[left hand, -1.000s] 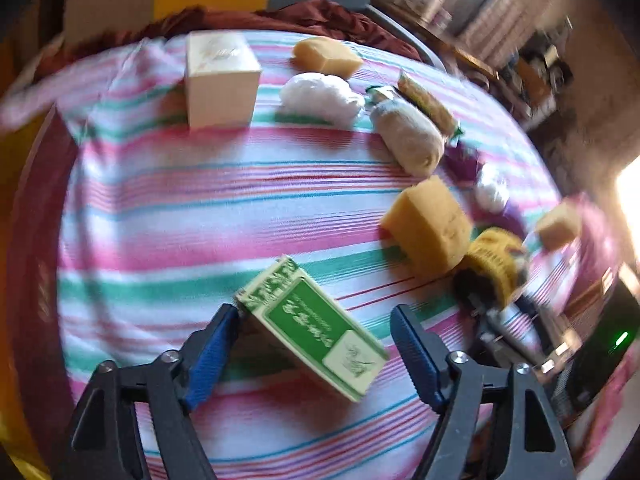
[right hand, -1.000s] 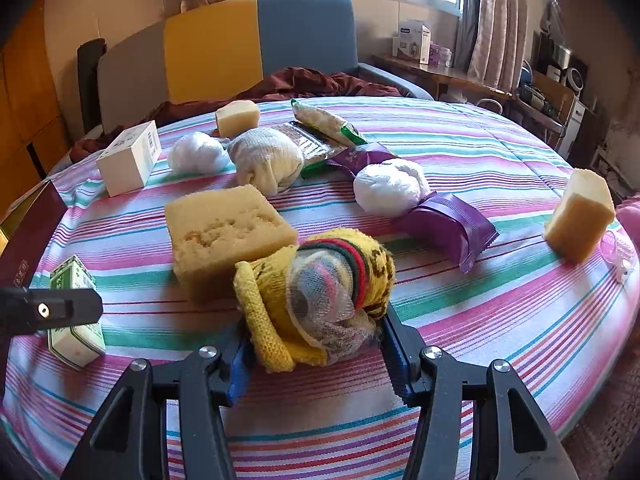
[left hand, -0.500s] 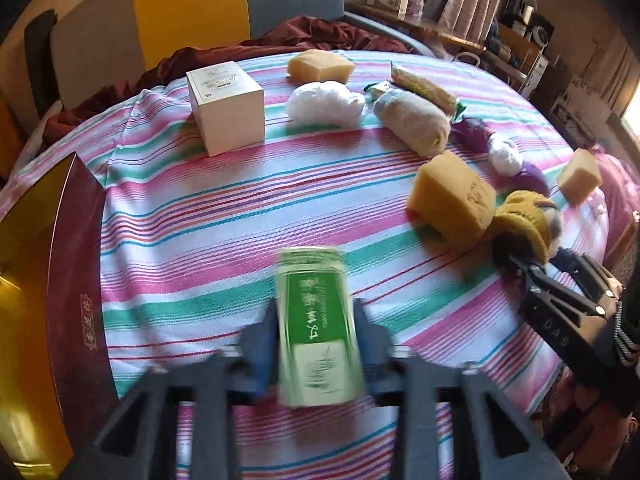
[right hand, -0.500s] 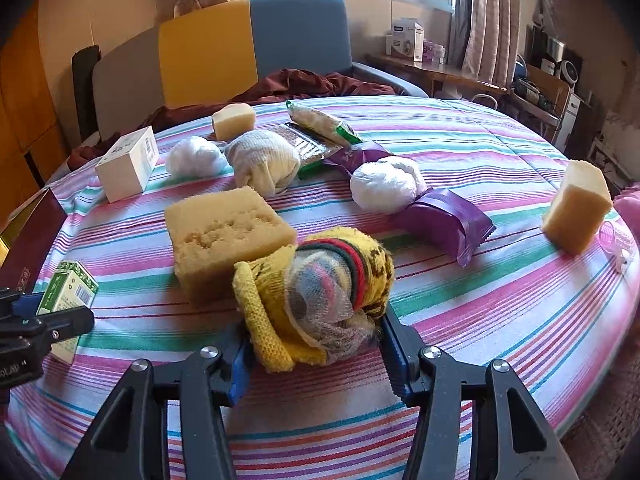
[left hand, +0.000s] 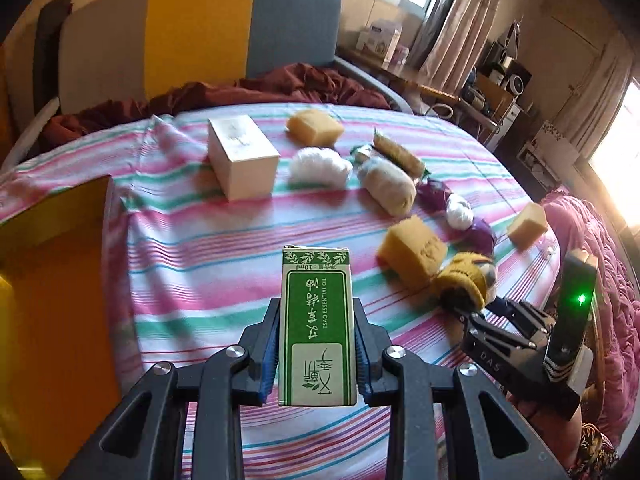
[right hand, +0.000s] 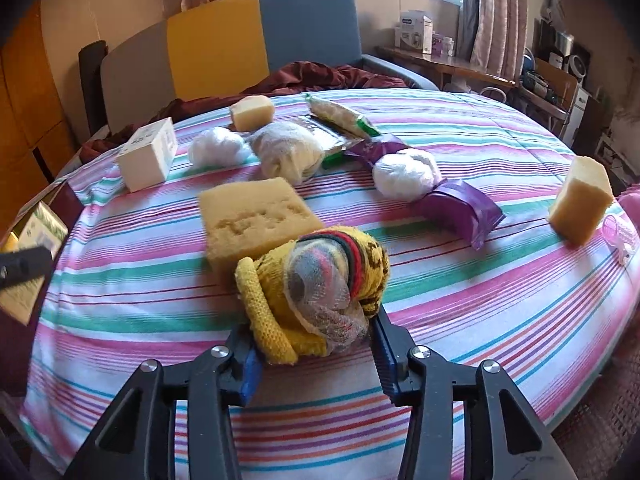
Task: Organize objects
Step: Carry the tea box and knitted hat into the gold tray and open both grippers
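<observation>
Holding the green box (left hand: 318, 328) clamped lengthwise in your left jaws, you have the rolled yellow sock (right hand: 316, 292) between your closing right jaws, just before the sponge (right hand: 256, 216).

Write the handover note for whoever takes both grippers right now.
Left gripper: shut on the green box, held clear above the striped tablecloth.
Right gripper: jaws have just been closing on the yellow knitted bundle, which lies on the cloth against the big sponge.
Done: green box picked up.
Left: place both; the white box, sponges and wrapped items lie loose.
</observation>
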`<state>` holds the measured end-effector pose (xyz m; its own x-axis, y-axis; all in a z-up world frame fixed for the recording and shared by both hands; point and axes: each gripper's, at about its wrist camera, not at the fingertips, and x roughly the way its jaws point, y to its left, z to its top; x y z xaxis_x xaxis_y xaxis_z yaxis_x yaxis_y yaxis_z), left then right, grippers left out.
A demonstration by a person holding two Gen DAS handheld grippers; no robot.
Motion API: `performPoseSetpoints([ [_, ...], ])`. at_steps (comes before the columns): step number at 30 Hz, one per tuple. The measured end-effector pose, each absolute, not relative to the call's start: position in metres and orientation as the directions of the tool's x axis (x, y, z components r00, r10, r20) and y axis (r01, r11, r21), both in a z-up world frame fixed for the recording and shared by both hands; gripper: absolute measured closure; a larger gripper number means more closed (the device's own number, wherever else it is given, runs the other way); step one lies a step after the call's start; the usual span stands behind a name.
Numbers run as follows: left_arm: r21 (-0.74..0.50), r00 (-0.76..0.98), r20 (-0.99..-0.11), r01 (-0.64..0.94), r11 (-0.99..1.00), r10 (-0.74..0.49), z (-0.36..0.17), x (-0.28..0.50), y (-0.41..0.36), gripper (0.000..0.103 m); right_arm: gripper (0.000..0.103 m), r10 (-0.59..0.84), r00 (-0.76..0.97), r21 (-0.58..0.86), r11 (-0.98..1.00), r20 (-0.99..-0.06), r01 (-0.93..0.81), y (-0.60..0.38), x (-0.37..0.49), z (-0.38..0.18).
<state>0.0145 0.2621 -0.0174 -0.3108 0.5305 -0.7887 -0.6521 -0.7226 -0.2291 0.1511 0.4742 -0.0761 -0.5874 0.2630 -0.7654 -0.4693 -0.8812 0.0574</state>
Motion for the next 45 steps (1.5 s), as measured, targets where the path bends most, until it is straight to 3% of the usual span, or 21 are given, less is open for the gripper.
performPoseSetpoints([
  [13,-0.267,-0.404,-0.757,-0.525,-0.808,0.513,0.001,-0.04,0.17,0.072,0.057,0.177,-0.677,0.114,-0.925,-0.715,-0.362,0.416,0.138,-0.034],
  [25,-0.241,-0.417,-0.835,-0.309,-0.92,0.359,-0.036,-0.122,0.067,0.072,0.057,0.023,-0.741,0.162,-0.971,-0.671,-0.177,0.336,0.097,0.003],
  [33,-0.149,-0.407,-0.881,-0.249,-0.957,0.243,-0.058,-0.166,0.036,0.072,0.057,-0.034,-0.736,0.128,-0.989,-0.677,-0.073,0.295,0.075,0.011],
  [37,-0.069,-0.426,-0.892,-0.202,-0.977,0.152,-0.061,-0.185,0.026,0.059,0.057,-0.065,-0.734,0.121,-0.992,-0.676,-0.023,0.276,0.063,0.017],
  [39,-0.045,-0.44,-0.89,-0.179,-0.983,0.121,-0.057,-0.189,0.02,0.058,0.057,-0.08,-0.73,0.116,-0.993,-0.679,0.0,0.267,0.058,0.018],
  [45,-0.172,-0.491,-0.845,-0.127,-0.977,0.213,-0.034,-0.167,-0.002,0.058,0.057,-0.145,-0.696,0.123,-0.989,-0.704,0.082,0.24,0.038,0.017],
])
